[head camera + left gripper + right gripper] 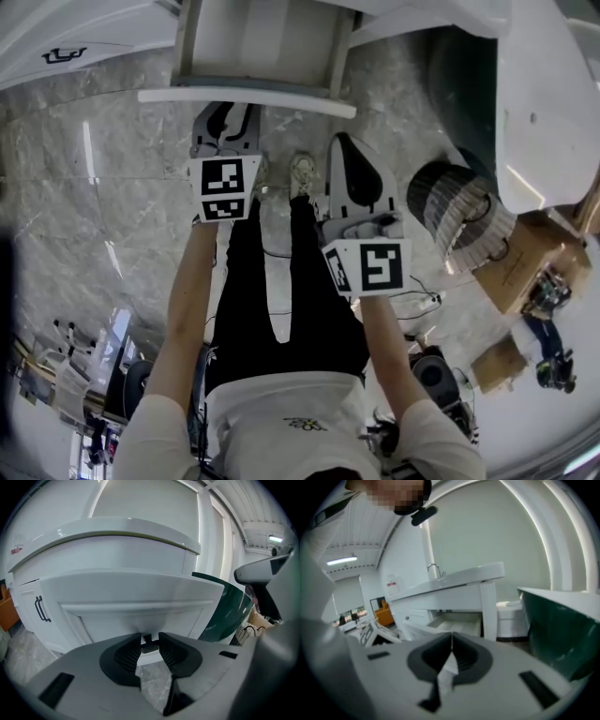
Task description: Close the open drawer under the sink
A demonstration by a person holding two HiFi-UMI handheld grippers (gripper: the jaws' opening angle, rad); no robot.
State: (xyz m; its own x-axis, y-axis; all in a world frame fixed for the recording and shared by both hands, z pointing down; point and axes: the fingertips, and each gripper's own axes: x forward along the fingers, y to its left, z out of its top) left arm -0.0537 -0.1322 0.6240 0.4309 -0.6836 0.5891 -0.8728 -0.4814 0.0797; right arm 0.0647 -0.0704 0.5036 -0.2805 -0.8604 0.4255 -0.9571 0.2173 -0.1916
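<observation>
The white drawer stands pulled out under the sink counter, its inside showing from above. In the left gripper view its panelled front fills the middle. My left gripper reaches the drawer front, and its pads close from both sides on the small black handle. My right gripper hangs to the right and a little back from the drawer, over the floor. Its pads meet with nothing between them. From its view the open drawer lies ahead to the left.
A dark green tub stands right of the drawer, close to the right gripper. A woven basket and cardboard boxes sit further right. A white cabinet door with a black handle is left of the drawer. The person's legs stand on marble floor.
</observation>
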